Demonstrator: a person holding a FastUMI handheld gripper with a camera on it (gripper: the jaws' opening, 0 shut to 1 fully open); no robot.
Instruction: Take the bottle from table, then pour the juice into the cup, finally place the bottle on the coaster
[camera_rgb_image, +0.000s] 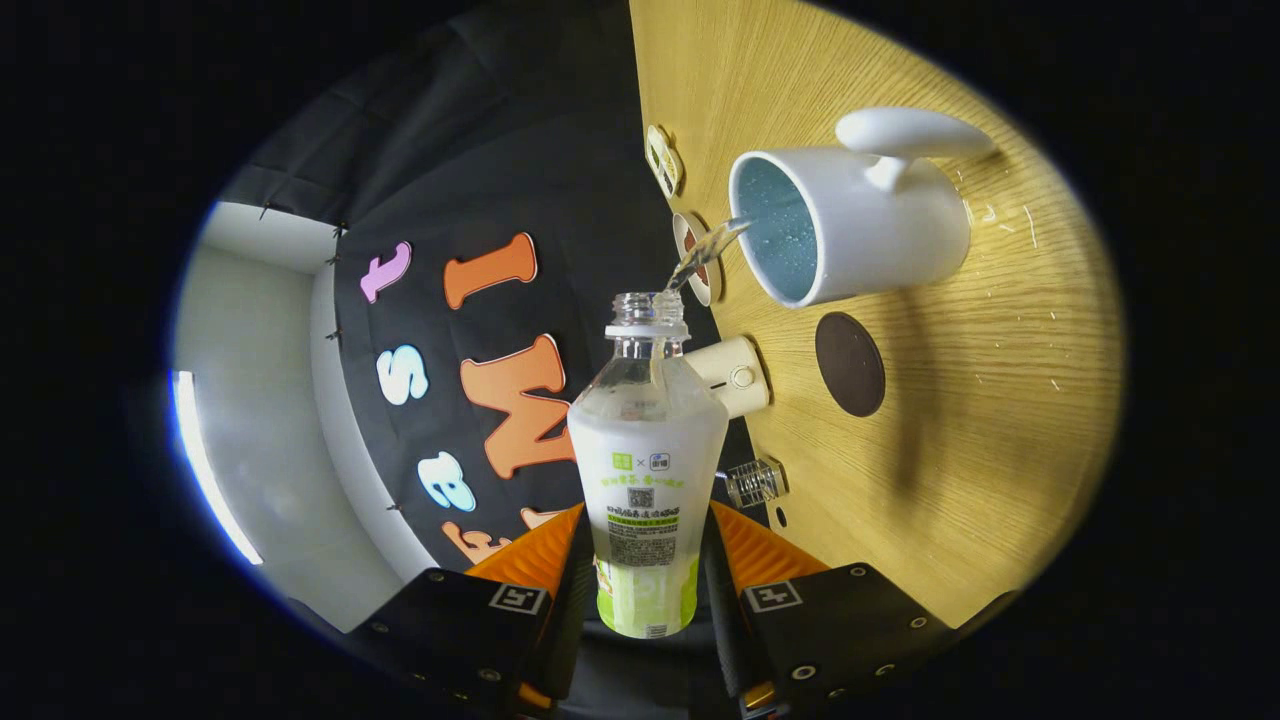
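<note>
1. Black cloth is hanging as the booth's wall (500, 140) on the left, with a pale wall panel (250, 380) beyond it, and the wooden bench (1000, 400) is filling the right side; the whole scene is appearing rolled over because the gripper is being turned for the pour.
2. Between the fingers (545, 555), the clear plastic juice bottle (648, 470) is being held by its lower, labelled body. Both fingers are pressing on its sides, so the gripper (648, 560) is clamping it firmly enough to carry it while tilted.
3. Its cap is off and its neck is pointing ahead of the fingers toward the cup, which is why the liquid is leaving the mouth.
4. A thin stream of juice (705, 250) is arcing from the bottle mouth into the white cup (850, 225). The stream is landing just inside the rim, and the cup's blue inside is looking wet and bubbly.
5. The cup is standing on the bench with its handle turned away from the bottle, leaving the open mouth free for the pour.
6. Just beside the cup, a dark round coaster (849, 364) is lying bare on the bench, apparently waiting for the bottle.
7. A small white cylindrical object (730, 375) is sitting near the bench edge beyond the bottle's shoulder; I cannot tell what it is.
8. My judgement: the pouring step is under way, and the placing is not yet done.
</note>
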